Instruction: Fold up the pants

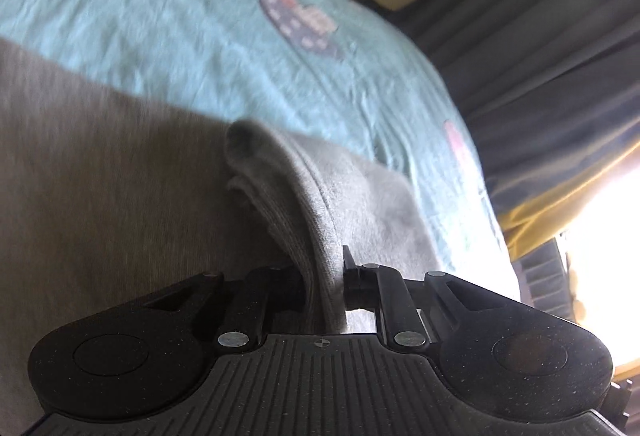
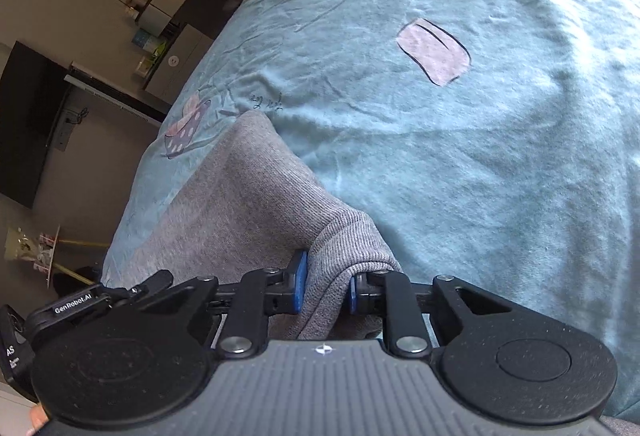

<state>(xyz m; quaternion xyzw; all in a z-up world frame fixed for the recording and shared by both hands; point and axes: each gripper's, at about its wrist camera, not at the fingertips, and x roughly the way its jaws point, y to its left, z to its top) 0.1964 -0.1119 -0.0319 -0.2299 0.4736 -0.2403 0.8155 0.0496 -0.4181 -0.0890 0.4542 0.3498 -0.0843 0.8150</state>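
On my right gripper (image 2: 324, 286) I can read "GenRobot.AI" in white on the black clip (image 2: 74, 306) at its left edge, and beside it a fragment, "AS", on a strap too curled to make out further. The bedsheet (image 2: 500, 156) carries a small scrawl of dark handwriting just past the cloth's far corner; I cannot read it. My left wrist view shows no lettering.

The pants (image 2: 248, 196) are grey knit with a fine ribbed texture, lying on the pale turquoise sheet printed with pink shapes and a dotted cup. In my right view a thick folded edge runs from the sheet up into my blue pads (image 2: 299, 278), which are clamped on it from both sides, the rounded hem bulging out to the right.

My left gripper (image 1: 324, 288) is likewise closed on the pants (image 1: 320, 204): a bunched ridge of several layers with a stitched seam stands between the black fingers, and a broad, blurred grey stretch spreads to the left over the sheet (image 1: 200, 28)
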